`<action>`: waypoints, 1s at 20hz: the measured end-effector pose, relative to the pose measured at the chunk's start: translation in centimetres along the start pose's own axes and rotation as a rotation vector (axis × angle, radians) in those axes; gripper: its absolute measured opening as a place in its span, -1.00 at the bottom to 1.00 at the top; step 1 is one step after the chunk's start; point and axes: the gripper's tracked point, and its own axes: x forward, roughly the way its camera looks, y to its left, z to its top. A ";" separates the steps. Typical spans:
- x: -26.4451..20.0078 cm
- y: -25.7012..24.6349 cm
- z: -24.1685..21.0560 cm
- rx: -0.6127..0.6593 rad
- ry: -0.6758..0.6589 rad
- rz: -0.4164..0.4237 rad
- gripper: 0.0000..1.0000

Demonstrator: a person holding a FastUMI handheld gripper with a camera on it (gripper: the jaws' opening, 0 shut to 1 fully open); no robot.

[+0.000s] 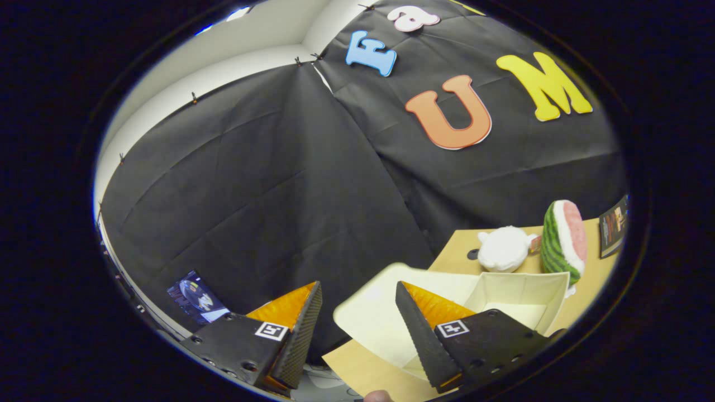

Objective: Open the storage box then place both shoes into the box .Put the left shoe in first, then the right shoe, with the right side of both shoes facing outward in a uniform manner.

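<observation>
Overhead and tilted, the gripper (357, 304) hangs with its two fingers spread wide apart and nothing between them. One finger (301, 335) sits over the dark booth cloth; the other finger (424, 335) lies in front of the storage box.

Storage box (525, 290): pale cream, open, its inside wall and floor showing bare. It lies at about 4 o'clock from the gap between the fingers, just beyond the finger on that side, which covers part of it. A broad cream panel, the lid (374, 318), spreads flat toward 6 o'clock from the box and reaches into the gap between the fingertips. No finger can be said to touch box or lid; contact cannot be told.

Box rests on a tan table (363, 371), whose corner points toward 7 o'clock below the lid.

Beyond the box, at 2 o'clock from the fingers, a white plush toy (505, 248) sits on the table. Just beside it, further toward 3 o'clock, a watermelon-slice toy (564, 240) stands upright, green rind toward the plush, pink flesh away. Past that, a dark booklet (613, 226) stands at the table's far edge.

Off at 8 o'clock, low against the cloth beyond the other finger, a lit screen (196, 298) shows bluish.

At 6 o'clock, below the table corner, a fingertip of a person (378, 396) peeks in.
</observation>
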 end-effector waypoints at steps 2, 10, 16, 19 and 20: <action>-1.4 -1.6 0.7 -0.017 -0.023 -0.060 0.71; -13.5 -11.0 3.3 -0.162 -0.133 -0.397 0.89; -26.0 -21.5 2.4 -0.134 -0.165 -0.653 0.91; -31.6 -27.0 0.7 -0.110 -0.148 -0.763 0.91; -33.0 -28.5 -0.2 -0.094 -0.135 -0.791 0.91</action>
